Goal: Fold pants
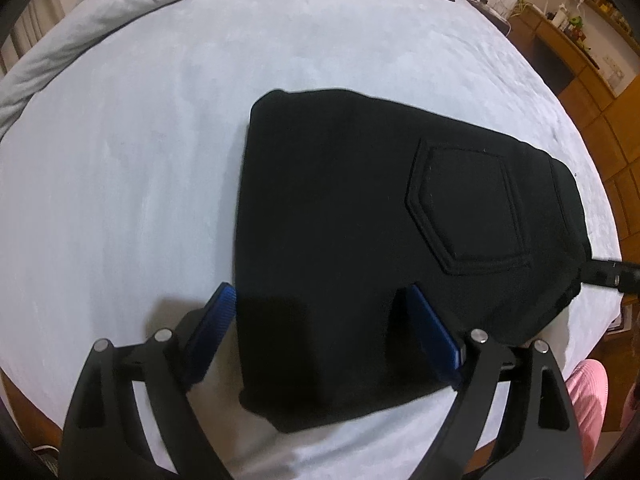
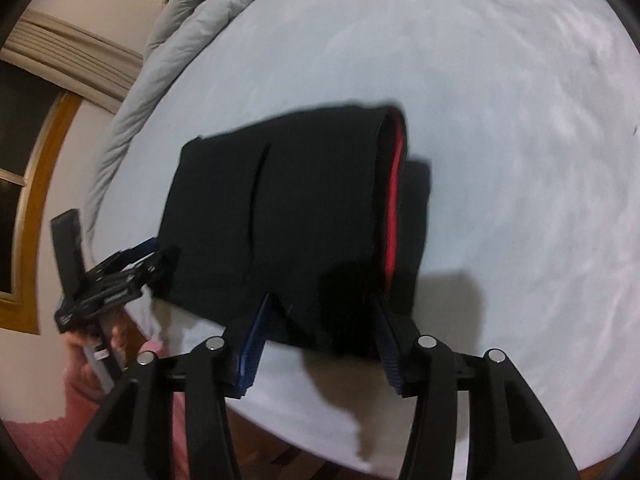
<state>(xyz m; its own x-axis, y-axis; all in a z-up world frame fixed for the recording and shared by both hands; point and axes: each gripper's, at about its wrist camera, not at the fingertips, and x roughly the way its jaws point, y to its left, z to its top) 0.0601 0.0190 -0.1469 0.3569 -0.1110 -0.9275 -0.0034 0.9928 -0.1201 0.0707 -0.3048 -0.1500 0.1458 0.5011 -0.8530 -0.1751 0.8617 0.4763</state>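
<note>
black pants sit folded on the bed; left gripper spread wide, right gripper half-open, neither gripping.

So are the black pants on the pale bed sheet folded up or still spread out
Folded. The black pants lie as a compact stacked rectangle on the pale sheet, back pocket on top; the right wrist view shows layered edges with a red lining at one end.

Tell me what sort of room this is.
Most likely a bedroom in a home. The folded black pants lie on a wide bed with a pale blue sheet, a rumpled grey quilt is bunched along its far edge, and wooden shelves with small household items stand beyond.
</note>
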